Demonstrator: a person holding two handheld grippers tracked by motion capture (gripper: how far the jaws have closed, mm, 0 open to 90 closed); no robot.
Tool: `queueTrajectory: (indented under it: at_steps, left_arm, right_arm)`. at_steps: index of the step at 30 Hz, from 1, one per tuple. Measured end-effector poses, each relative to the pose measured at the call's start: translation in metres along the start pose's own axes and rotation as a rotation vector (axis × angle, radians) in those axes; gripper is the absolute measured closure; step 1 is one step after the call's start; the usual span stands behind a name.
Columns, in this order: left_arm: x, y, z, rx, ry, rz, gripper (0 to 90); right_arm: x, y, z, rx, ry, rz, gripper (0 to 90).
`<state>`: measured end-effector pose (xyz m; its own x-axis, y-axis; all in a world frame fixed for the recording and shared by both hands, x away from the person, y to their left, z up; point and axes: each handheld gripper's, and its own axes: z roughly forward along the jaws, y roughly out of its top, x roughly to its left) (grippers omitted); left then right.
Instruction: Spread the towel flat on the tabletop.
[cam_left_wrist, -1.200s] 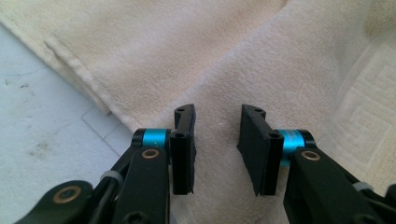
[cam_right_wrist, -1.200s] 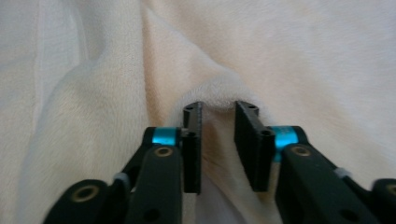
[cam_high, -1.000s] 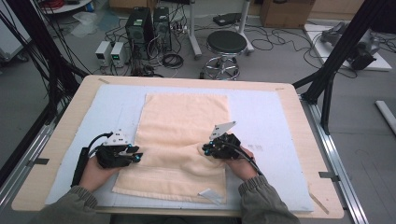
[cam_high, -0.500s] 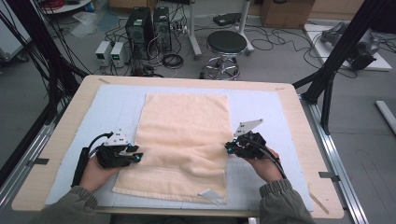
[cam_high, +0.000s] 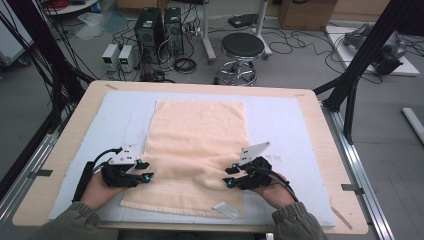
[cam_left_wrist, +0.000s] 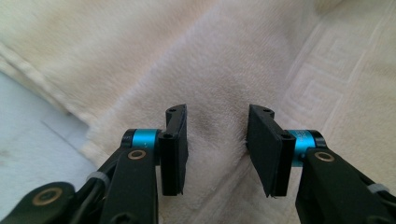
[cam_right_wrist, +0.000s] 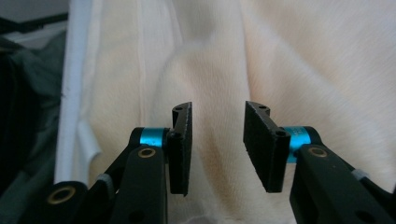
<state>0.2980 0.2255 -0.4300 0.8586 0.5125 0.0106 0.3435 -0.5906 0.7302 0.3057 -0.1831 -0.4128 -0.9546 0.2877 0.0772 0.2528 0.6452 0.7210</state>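
Observation:
A peach towel lies lengthwise on the pale blue mat, and a raised crease crosses its near third. My left gripper rests at the towel's left edge, pointing right. Its jaws have just been opening and stand apart over a soft ridge of towel, the pads clear of the cloth. My right gripper is at the towel's right edge, pointing left. Its jaws have just been opening too, and a hump of towel rises just past them. A white tag lies at the towel's near edge.
The mat covers a wooden table. On the floor beyond the far edge are a black stool and computer cases among cables. A black frame post stands at the right corner. Bare mat flanks the towel on both sides.
My right gripper swung out to the towel's right edge, then came back toward the near edge with its jaws now apart. A crease has formed across the towel. The left hand stayed put.

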Motion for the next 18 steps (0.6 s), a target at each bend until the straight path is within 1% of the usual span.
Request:
queueTrajectory:
  at_steps: [1, 2, 3, 4, 5, 6, 8, 10, 13, 15, 16, 17, 18]
  left_arm:
    - [-0.001, 0.0, 0.001, -0.002, -0.001, -0.001, 62.3]
    - [-0.001, 0.0, 0.001, 0.002, -0.006, 0.006, 66.6]
    - [-0.003, 0.001, 0.001, 0.001, -0.011, 0.0, 73.3]
    - [-0.004, 0.002, -0.001, 0.009, -0.006, 0.013, 78.7]
    - [-0.006, 0.003, -0.002, 0.009, 0.003, 0.018, 81.5]
    - [-0.009, 0.005, -0.005, 0.006, 0.008, 0.022, 82.8]
    - [-0.013, 0.006, -0.012, -0.011, 0.004, 0.017, 83.6]
    - [-0.02, 0.007, -0.021, -0.036, -0.005, 0.015, 84.1]
    - [-0.036, 0.011, -0.04, -0.06, -0.013, 0.045, 84.6]
    - [-0.049, 0.015, -0.055, -0.074, -0.014, 0.073, 84.6]
    - [-0.053, 0.017, -0.061, -0.084, -0.019, 0.077, 84.7]
    - [-0.061, 0.021, -0.071, -0.099, -0.03, 0.085, 84.7]
    - [-0.068, 0.024, -0.079, -0.115, -0.039, 0.091, 84.7]
  right_arm:
    - [0.0, -0.002, 0.006, 0.026, 0.004, 0.008, 62.3]
    - [-0.001, -0.005, 0.013, 0.049, 0.003, 0.007, 64.8]
    - [-0.001, -0.006, 0.018, 0.059, 0.008, 0.008, 70.4]
    - [0.0, -0.008, 0.022, 0.061, 0.013, 0.003, 78.2]
    - [0.001, -0.008, 0.023, 0.064, 0.024, -0.001, 83.4]
    - [0.001, -0.007, 0.023, 0.063, 0.027, -0.015, 85.5]
    - [0.004, -0.006, 0.019, 0.057, 0.038, -0.013, 86.0]
    - [0.009, -0.005, 0.011, 0.032, 0.045, -0.019, 86.0]
    - [0.021, -0.001, -0.007, -0.009, 0.041, -0.033, 86.0]
    - [0.031, 0.001, -0.02, -0.038, 0.038, -0.055, 86.1]
    - [0.037, 0.003, -0.027, -0.052, 0.034, -0.061, 86.0]
    - [0.04, 0.004, -0.032, -0.06, 0.034, -0.07, 86.0]
    - [0.047, 0.006, -0.041, -0.082, 0.042, -0.08, 86.0]
